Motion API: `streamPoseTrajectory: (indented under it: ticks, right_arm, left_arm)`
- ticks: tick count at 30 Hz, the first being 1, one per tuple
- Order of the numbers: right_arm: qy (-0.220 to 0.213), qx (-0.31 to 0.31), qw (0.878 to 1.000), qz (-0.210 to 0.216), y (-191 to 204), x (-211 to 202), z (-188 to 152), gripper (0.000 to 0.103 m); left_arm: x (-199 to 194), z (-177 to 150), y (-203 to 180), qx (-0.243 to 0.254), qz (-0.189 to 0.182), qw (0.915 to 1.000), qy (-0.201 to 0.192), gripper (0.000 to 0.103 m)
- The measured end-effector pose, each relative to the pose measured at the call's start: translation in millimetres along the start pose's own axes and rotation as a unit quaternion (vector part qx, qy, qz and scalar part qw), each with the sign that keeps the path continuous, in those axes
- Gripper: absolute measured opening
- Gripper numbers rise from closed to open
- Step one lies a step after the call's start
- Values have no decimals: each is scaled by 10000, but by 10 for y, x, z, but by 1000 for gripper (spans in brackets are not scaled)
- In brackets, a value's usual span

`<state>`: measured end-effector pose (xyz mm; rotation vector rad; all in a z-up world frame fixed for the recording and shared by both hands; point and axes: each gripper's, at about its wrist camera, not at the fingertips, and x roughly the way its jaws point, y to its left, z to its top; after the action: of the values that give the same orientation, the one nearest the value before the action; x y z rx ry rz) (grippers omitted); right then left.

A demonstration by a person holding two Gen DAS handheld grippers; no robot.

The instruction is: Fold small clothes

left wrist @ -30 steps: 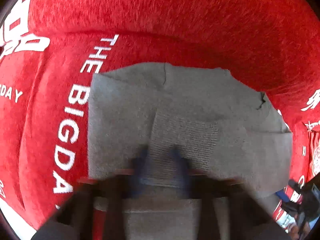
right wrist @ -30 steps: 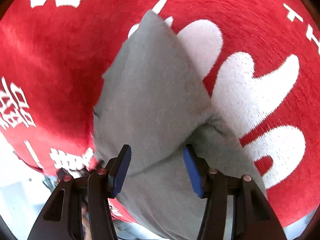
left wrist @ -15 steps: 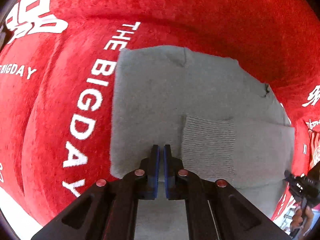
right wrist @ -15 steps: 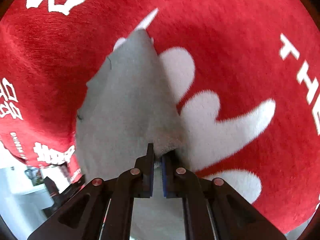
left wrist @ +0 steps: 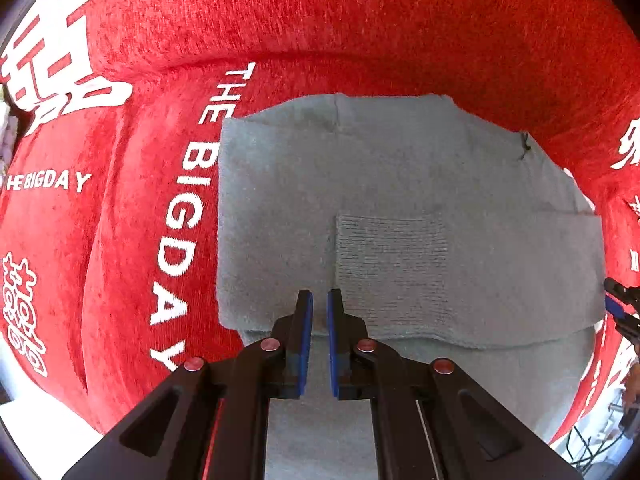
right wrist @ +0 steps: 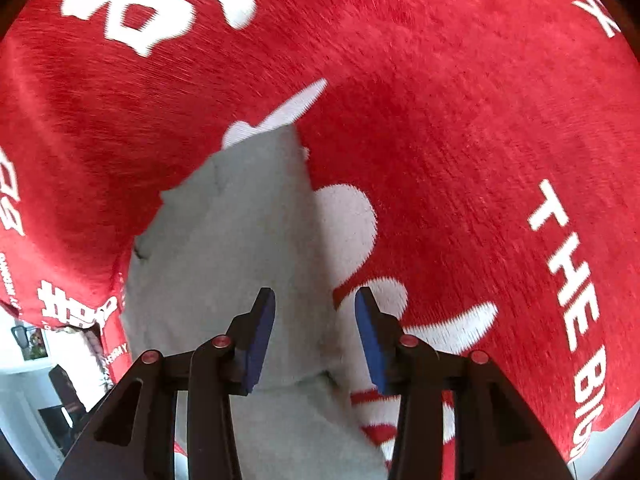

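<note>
Lying flat on a red cloth (left wrist: 400, 28) with white printed lettering, the grey knit garment (left wrist: 280, 200) sits folded into a rough rectangle. A ribbed cuff (left wrist: 390, 268) rests on top of it, right of centre in the left wrist view, with a folded layer edge running across just below the cuff.

Left gripper (left wrist: 317, 300) — blue-padded fingers (left wrist: 305, 320) drawn almost together, only a thin slit between them. Tips sit over the garment's near folded edge, just left of the cuff. Whether any fabric is pinched in that slit cannot be told; the cloth looks flat there.

Right gripper (right wrist: 315, 300) — jaws spread apart, nothing between the pads. Blue fingers (right wrist: 262, 332) straddle the garment's right-hand edge: the left pad over grey knit (right wrist: 224, 260), the right pad over the red cloth (right wrist: 460, 120) and its white printed shapes (right wrist: 348, 224). A folded corner of the garment lies just below and between the pads.

The words "THE BIGDAY" (left wrist: 192, 208) run along the cloth beside the garment's left edge. At the far right of the left wrist view the other gripper's tip (left wrist: 618, 308) shows at the garment's right edge.
</note>
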<state>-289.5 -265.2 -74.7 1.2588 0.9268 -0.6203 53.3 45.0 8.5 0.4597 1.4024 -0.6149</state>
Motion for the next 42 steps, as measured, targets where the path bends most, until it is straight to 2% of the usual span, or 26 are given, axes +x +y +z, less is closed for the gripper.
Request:
streamPoseTrajectory:
  ticks: [1, 3, 4, 5, 6, 7, 8, 13, 18, 20, 22, 23, 30, 33, 38, 42]
  right_arm:
    - [-6, -98, 10000, -2, -3, -18, -15, 8]
    - [-119, -415, 9986, -304, 61, -19, -37, 8]
    - [-125, -602, 9968, -509, 71, 6, -53, 8]
    - [-114, -701, 9957, -599, 56, 33, -64, 8]
    - [-134, -686, 9960, -563, 63, 53, -66, 9]
    - [-130, -660, 9961, -567, 64, 42, -61, 9]
    - [-136, -658, 9959, -603, 73, 23, -60, 9]
    - [-142, -712, 9938, -845, 103, -168, -152, 12]
    - [-35, -711, 9944, -782, 136, -329, -308, 12]
    - [77, -683, 9952, -703, 150, -361, -380, 16]
    - [163, -680, 9955, -637, 175, -372, -463, 39]
    - [188, -692, 9956, -606, 188, -370, -504, 44]
    - [530, -739, 9950, -405, 280, -304, -738, 45]
    - [643, -775, 9943, -340, 307, -287, -798, 55]
    - [822, -865, 9926, -241, 347, -239, -851, 56]
    - [923, -942, 9912, -138, 345, -219, -881, 66]
  left_arm:
    - [-2, -16, -9, -21, 33, 10000, -49, 8]
    - [-7, -47, -27, -73, 72, 9999, -119, 10]
    - [-7, -70, -31, -99, 86, 9998, -119, 19]
    - [-3, -90, -30, -130, 84, 9998, -92, 62]
    - [-12, -115, -23, -185, 118, 9997, -98, 100]
    - [-51, -129, -20, -249, 180, 9993, -198, 102]
    - [-106, -141, -34, -213, 155, 9992, -312, 102]
    - [-173, -189, -127, -64, 201, 9995, -234, 102]
    - [-140, -193, -170, -131, 268, 9995, -50, 102]
    - [-120, -239, -178, -180, 177, 9997, 78, 102]
    - [-113, -266, -191, -143, 110, 9998, 129, 102]
    - [-139, -298, -222, -102, 116, 9998, 115, 102]
    - [-225, -402, -324, -182, -6, 9997, 173, 102]
    - [-265, -442, -379, -212, -4, 9996, 198, 102]
    - [-329, -526, -477, -187, 92, 9996, 200, 102]
    - [-350, -602, -530, -256, 169, 9993, 211, 102]
